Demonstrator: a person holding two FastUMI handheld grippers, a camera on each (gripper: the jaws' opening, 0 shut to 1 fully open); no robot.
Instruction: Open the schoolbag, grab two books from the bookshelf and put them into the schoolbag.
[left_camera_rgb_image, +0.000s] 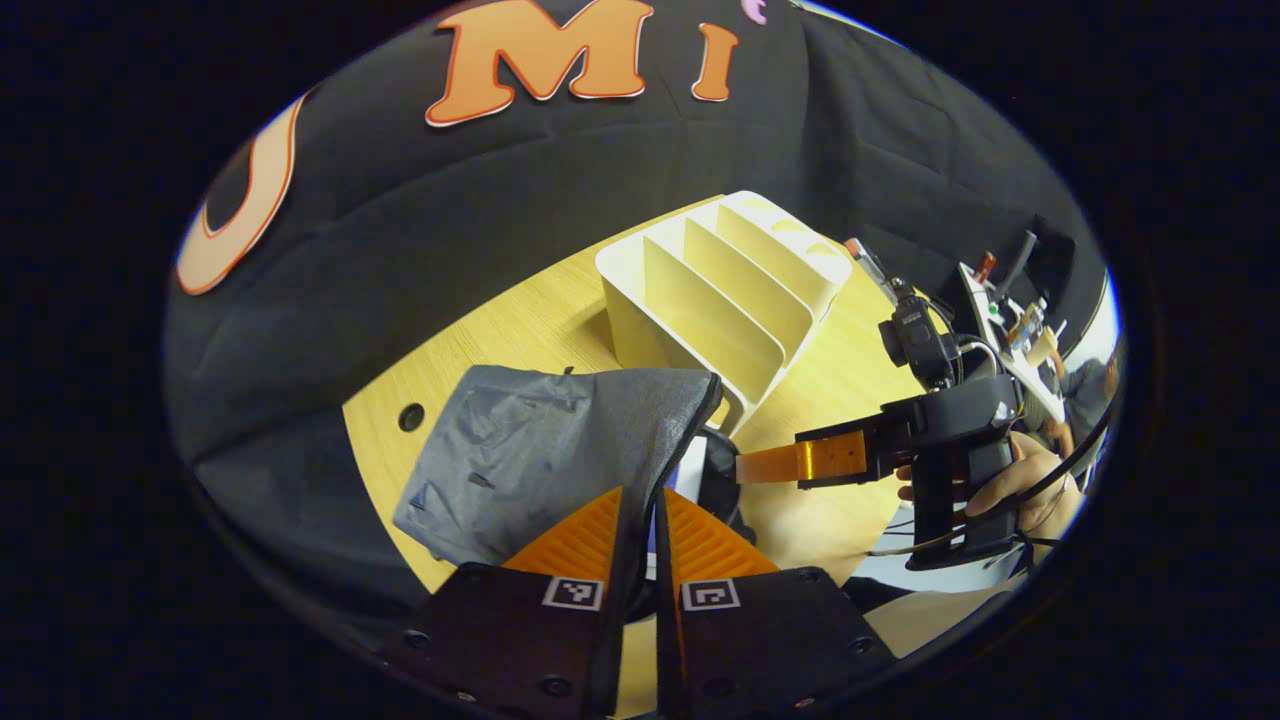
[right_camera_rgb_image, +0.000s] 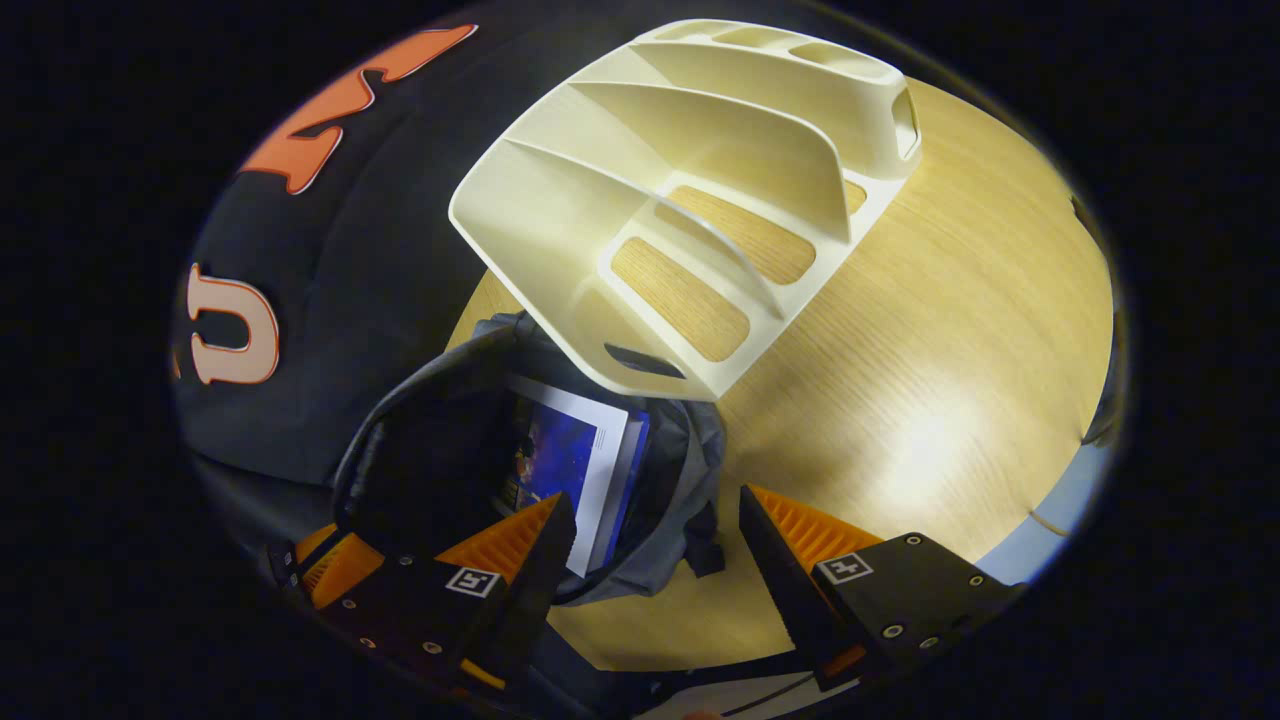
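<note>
While the schoolbag (right_camera_rgb_image: 690, 440) lies open on the desk (right_camera_rgb_image: 930, 350), I see a book (right_camera_rgb_image: 575, 465) inside, bookshelf (right_camera_rgb_image: 700, 190) at twelve o'clock. Left claw (left_camera_rgb_image: 640, 510) pinches the bag's edge; right claw (right_camera_rgb_image: 655, 535) stands spread.

book (right_camera_rgb_image: 575, 470): lower part hidden inside schoolbag (right_camera_rgb_image: 440, 440) | second book: possibly beneath, cannot tell

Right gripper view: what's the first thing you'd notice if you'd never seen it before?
The big cream plastic bookshelf with slanted dividers catches the eye first; it stands on the light wooden table with its slots empty. Just below it, the open grey fabric schoolbag shows a blue-covered book inside. At the bottom, the right gripper has its orange ribbed fingers spread apart.
</note>
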